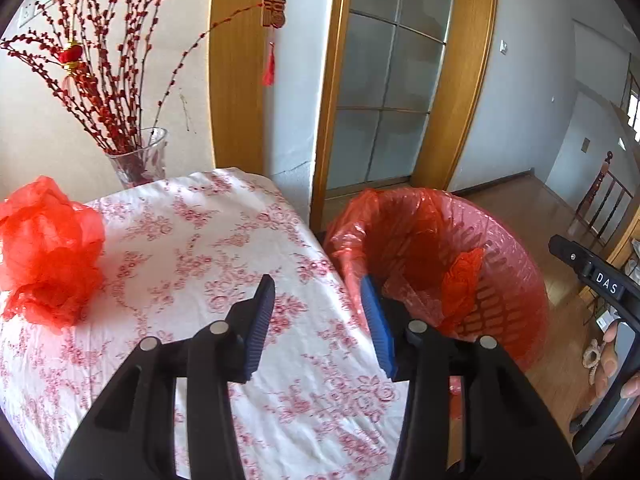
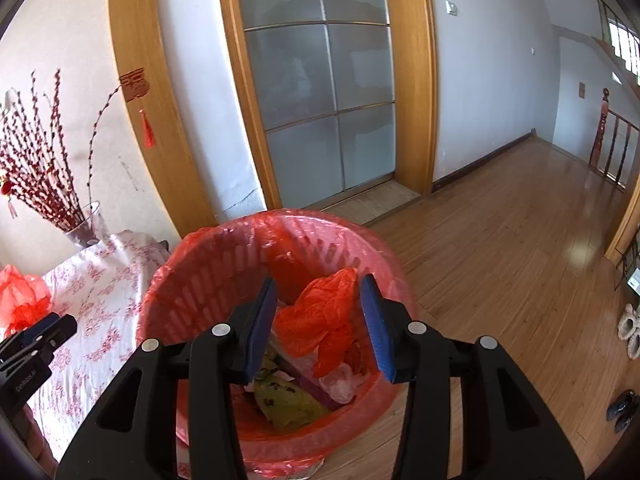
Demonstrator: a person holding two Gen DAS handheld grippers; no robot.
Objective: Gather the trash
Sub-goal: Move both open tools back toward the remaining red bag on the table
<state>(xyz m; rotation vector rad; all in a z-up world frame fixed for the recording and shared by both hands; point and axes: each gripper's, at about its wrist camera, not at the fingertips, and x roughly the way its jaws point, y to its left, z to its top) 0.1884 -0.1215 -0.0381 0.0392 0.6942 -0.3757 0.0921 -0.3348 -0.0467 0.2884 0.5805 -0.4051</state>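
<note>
Jaws of both grippers released, empty; bin (image 2: 224,264) bottom hidden under red bag (image 2: 320,312) and trash.

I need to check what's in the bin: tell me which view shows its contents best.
Right wrist view: it looks straight down into the bin, showing a red bag on mixed trash. Left wrist view shows the bin from the side, with only that bag visible.

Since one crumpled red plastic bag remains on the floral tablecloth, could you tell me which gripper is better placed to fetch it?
Probably the left gripper: it hangs open over the floral tablecloth, nearer the crumpled red plastic bag. The right gripper is open above the red-lined bin.
</note>
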